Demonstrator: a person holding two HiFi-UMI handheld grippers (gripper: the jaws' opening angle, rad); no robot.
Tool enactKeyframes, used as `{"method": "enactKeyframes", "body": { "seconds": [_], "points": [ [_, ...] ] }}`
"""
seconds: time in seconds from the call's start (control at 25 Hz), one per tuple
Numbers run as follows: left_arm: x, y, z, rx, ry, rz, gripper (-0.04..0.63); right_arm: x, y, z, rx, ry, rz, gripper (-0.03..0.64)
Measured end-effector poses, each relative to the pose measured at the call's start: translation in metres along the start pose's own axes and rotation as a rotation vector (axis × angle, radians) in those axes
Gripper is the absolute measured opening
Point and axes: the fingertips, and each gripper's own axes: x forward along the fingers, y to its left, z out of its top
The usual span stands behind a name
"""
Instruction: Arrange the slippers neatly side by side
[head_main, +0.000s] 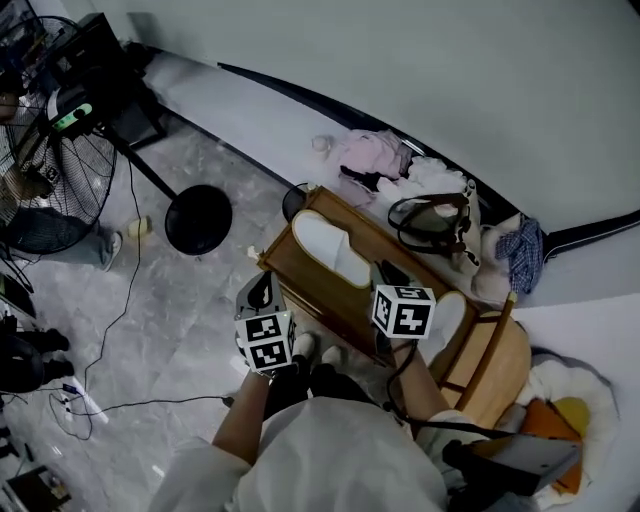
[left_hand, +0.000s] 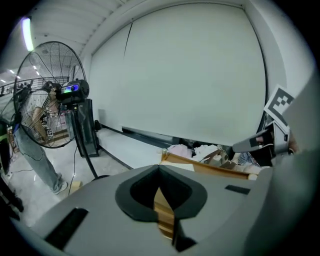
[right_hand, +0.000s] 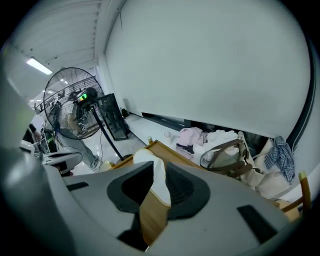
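Note:
One white slipper (head_main: 330, 248) lies on a wooden tray (head_main: 290, 268), toe toward the far left. A second white slipper (head_main: 446, 318) lies at the tray's right end, partly hidden behind the right marker cube. My left gripper (head_main: 262, 293) hovers over the tray's near left corner; its jaws are shut (left_hand: 160, 174) with nothing in them. My right gripper (head_main: 388, 272) hangs just past the first slipper's near end. Its jaws stand a little apart (right_hand: 156, 167), and the slipper (right_hand: 159, 186) and tray wood show through the gap with nothing gripped.
A pedestal fan (head_main: 55, 150) with a round black base (head_main: 198, 220) stands on the marble floor at left, with cables (head_main: 120, 300) trailing. Beyond the tray lie a clothes pile (head_main: 370, 155), a bag (head_main: 432, 220) and a plaid cloth (head_main: 520, 250). A round wooden stool (head_main: 497, 365) is at right.

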Motion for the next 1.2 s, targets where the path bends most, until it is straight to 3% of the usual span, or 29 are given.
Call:
{"method": "enactKeyframes", "body": {
  "seconds": [0.32,1.2],
  "points": [
    [0.006,0.03,-0.017,-0.059,0.034,0.078,0.005,0.035,0.019,0.007,-0.085,0.048,0.057,0.094],
    [0.066,0.033,-0.05,-0.104,0.128,0.046,0.005,0.12,0.029,-0.008,-0.211,0.176,0.185,0.14]
  ]
}}
